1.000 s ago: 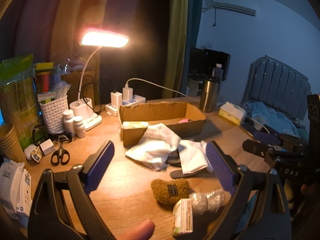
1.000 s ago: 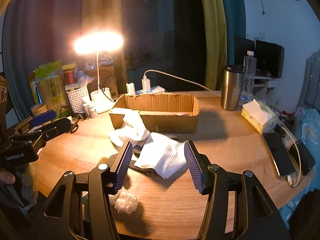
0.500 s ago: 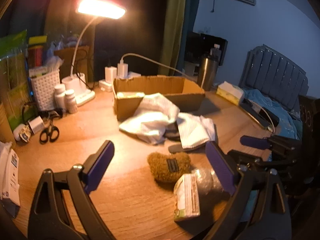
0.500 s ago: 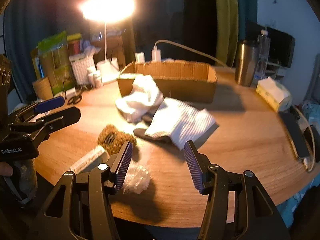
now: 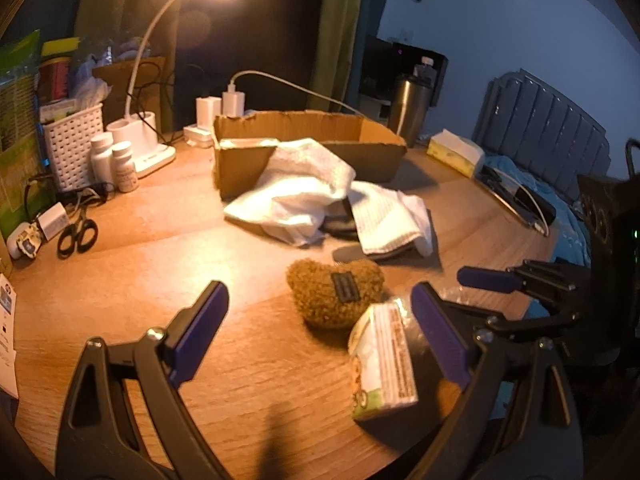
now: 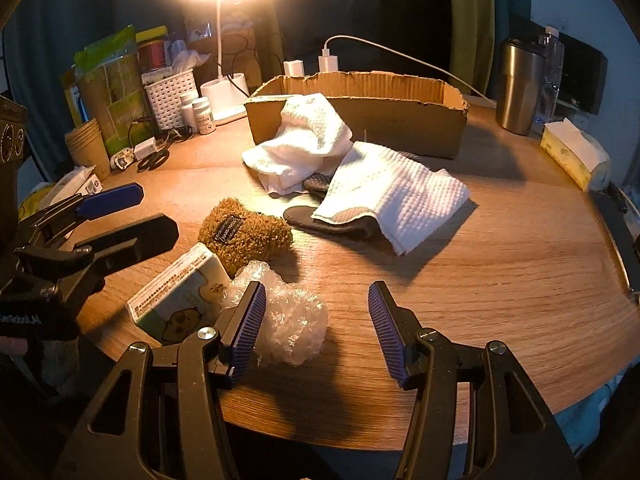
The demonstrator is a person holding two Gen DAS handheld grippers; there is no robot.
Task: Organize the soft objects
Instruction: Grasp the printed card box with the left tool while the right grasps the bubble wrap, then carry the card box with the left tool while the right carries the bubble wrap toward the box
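Both tools are seen with jaws standing apart and nothing gripped; the left gripper (image 5: 320, 326) is held over the wooden table (image 6: 500, 272) with a brown plush toy (image 5: 334, 296) lying between its fingers; the right gripper (image 6: 316, 324) is held low with crumpled bubble wrap (image 6: 292, 320) between its fingers. A tissue pack (image 6: 180, 300) lies touching the plush and the wrap; two white cloths (image 6: 348, 168) are heaped before the cardboard box (image 6: 400, 120), one draped over its front wall, the other laid over a dark insole (image 6: 332, 222).
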